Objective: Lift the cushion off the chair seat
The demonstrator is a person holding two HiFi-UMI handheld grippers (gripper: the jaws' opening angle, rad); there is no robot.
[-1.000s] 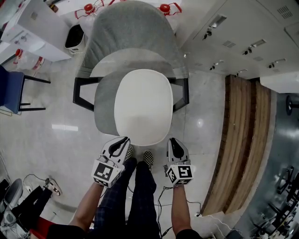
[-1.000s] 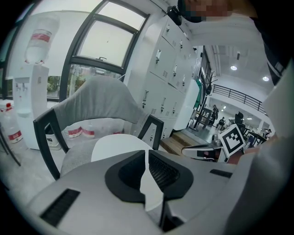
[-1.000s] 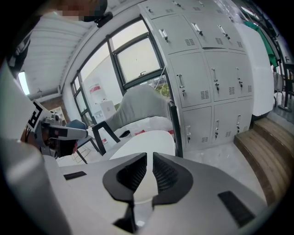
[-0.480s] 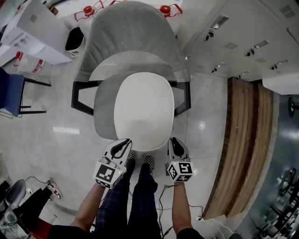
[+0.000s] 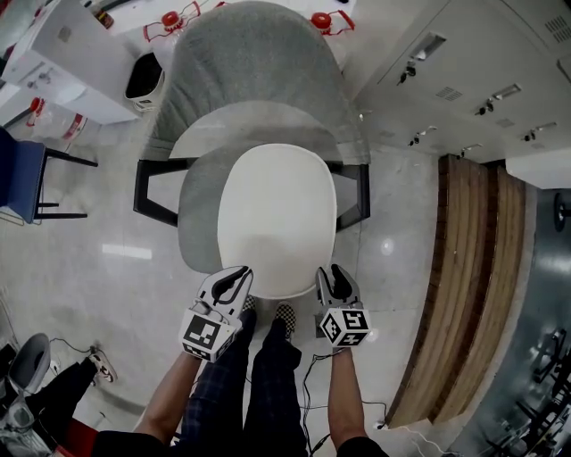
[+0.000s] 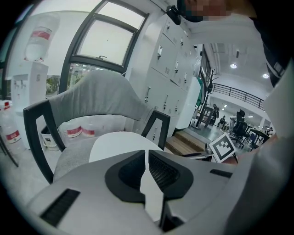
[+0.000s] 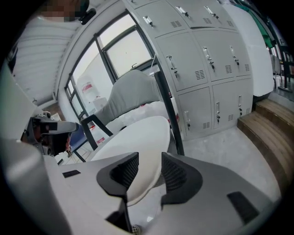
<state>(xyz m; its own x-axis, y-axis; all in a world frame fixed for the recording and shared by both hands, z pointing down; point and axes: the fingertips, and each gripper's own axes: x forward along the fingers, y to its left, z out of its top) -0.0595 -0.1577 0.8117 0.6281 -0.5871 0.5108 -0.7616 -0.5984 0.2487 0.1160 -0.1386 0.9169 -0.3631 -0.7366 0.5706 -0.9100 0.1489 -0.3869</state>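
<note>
A white oval cushion (image 5: 277,219) lies flat on the seat of a grey chair (image 5: 254,62) with a black frame. My left gripper (image 5: 239,275) is at the cushion's front left edge, its jaws shut with only a thin slit between them, and the cushion (image 6: 115,142) lies just beyond its tips (image 6: 147,153). My right gripper (image 5: 332,272) is at the front right edge. Its jaws have just been opening and now stand apart (image 7: 149,158). The cushion's rim (image 7: 138,133) shows in the gap, and the pads are not pressing on it.
Grey lockers (image 5: 464,89) and a wooden step (image 5: 464,268) run along the right. A black bin (image 5: 143,73), water bottles (image 5: 168,18) and a blue chair (image 5: 22,174) stand at the left and back. The person's legs (image 5: 263,375) are between the grippers, with cables on the floor.
Both grippers have sunk and come up to the cushion's front edge. The right gripper's jaws, shut before, now stand apart around the rim. The left jaws stay shut.
</note>
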